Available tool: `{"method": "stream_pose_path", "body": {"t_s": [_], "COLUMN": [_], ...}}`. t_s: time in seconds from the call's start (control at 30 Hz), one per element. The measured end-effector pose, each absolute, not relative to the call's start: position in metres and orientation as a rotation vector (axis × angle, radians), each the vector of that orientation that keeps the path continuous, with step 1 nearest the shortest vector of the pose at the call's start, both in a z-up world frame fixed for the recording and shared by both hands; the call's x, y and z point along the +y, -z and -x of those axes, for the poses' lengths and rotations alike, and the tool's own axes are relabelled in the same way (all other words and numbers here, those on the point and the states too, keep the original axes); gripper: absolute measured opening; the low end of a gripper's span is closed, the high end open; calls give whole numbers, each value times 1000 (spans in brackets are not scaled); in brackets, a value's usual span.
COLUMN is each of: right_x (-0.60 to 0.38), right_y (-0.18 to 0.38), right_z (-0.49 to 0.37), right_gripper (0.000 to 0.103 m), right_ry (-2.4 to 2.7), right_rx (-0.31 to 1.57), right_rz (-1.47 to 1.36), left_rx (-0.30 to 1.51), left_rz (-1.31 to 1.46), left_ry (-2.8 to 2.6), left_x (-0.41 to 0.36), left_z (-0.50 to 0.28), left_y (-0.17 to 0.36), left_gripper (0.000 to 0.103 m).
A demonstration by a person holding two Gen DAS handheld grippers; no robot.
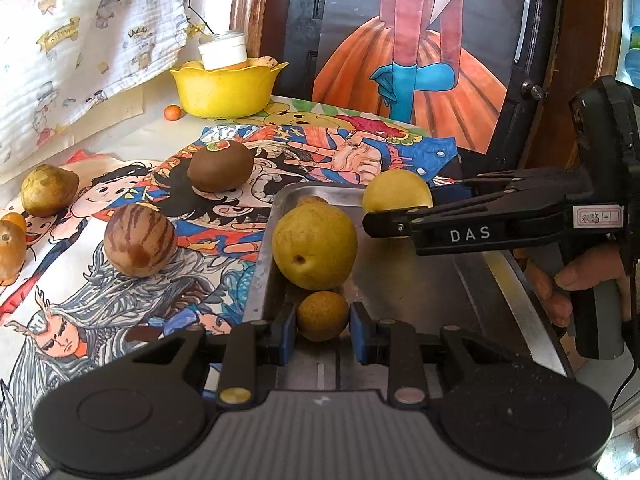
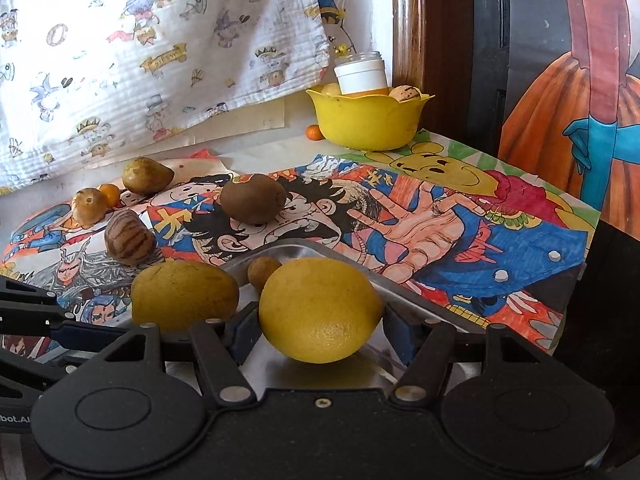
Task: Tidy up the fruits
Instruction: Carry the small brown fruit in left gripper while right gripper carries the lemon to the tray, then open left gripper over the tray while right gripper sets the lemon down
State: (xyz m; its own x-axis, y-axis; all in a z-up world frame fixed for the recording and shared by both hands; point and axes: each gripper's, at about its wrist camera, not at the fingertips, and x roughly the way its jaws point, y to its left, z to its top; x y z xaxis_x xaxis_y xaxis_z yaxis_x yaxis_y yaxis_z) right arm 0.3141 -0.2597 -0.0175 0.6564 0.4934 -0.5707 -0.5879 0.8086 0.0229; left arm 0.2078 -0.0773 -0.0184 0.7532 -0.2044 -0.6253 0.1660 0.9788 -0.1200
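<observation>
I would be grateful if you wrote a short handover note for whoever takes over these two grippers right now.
Left gripper: shut on a small brownish round fruit, low over the metal tray.
Right gripper: shut on a lemon, also over the tray.
In the tray: a yellow pear and another small fruit behind it.
On the drawing-covered table: a kiwi, a striped fruit, several pears at the left and a small orange fruit beside the yellow bowl, which holds fruit and a white jar.
Left: set both held fruits down, then collect the loose ones.
</observation>
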Motion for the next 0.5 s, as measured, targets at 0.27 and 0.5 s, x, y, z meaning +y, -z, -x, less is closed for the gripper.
{"method": "stream_pose_path", "body": {"t_s": [0.27,0.5], "right_x": [-258,-257], "right_y": [20,20], "right_z": [-315,-314], "right_gripper": [68,68], "right_ry": [-612,-614], "right_rx": [602,605], "right_rz": [177,188], "left_rx": [689,691], "left_rz": [66,80], "left_ry": [197,192], "left_x": [-77,-75], "left_z": [-208,-207], "left_y": [19,18], "left_gripper": [31,35]}}
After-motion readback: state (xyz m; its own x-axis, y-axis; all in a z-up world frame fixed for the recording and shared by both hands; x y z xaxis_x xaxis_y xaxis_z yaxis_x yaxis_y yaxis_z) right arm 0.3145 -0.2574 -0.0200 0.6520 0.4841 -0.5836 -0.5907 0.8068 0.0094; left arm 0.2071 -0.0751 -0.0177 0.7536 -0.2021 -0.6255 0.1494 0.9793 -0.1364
